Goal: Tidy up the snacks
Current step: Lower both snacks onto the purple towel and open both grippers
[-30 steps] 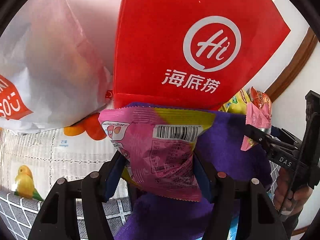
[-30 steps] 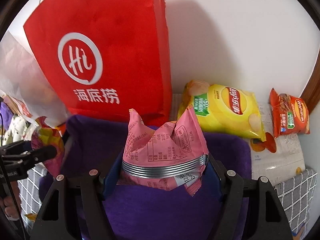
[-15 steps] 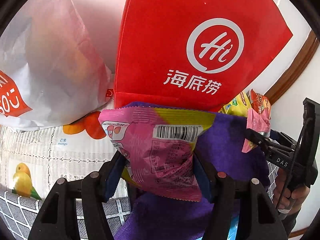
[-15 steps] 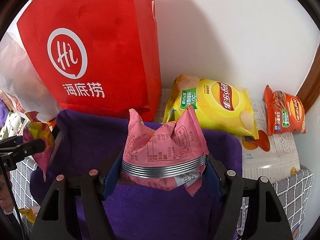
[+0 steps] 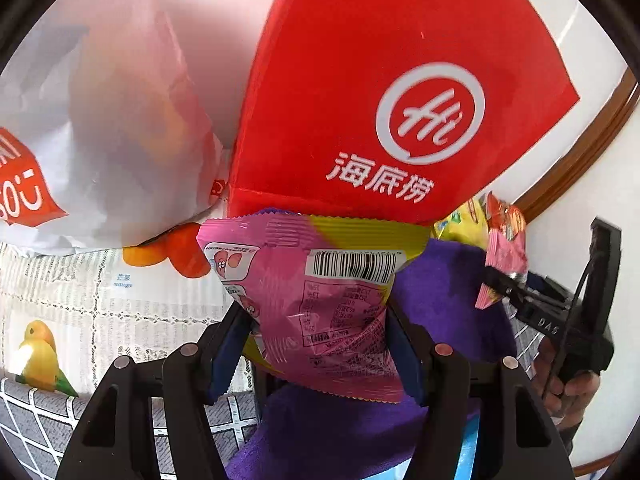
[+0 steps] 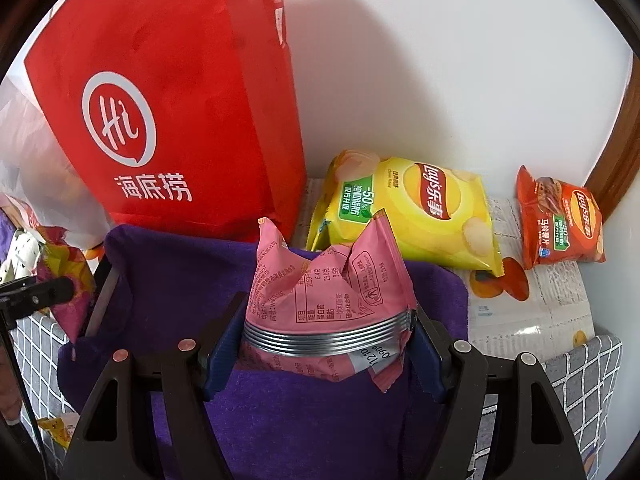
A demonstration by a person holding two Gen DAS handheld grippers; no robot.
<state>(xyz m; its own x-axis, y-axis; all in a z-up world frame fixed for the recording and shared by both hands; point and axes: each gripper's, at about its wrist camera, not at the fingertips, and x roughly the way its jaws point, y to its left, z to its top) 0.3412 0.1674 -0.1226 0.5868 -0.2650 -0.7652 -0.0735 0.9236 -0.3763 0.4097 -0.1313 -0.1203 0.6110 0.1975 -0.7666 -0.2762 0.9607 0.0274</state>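
Left gripper [image 5: 318,344] is clamped on a pink-and-yellow foil snack packet [image 5: 320,300], held above the purple cloth-lined basket [image 5: 440,296]; a pale pink crinkled snack packet [image 6: 328,304] is pinched by the right gripper [image 6: 326,354] over it.

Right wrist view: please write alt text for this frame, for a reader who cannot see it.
The right gripper is shut on a crumpled pink snack packet, held over a purple cloth-lined basket. Behind stands a red paper bag against a white wall; to its right lie a yellow Lay's chip bag and a small orange-red Lay's bag.
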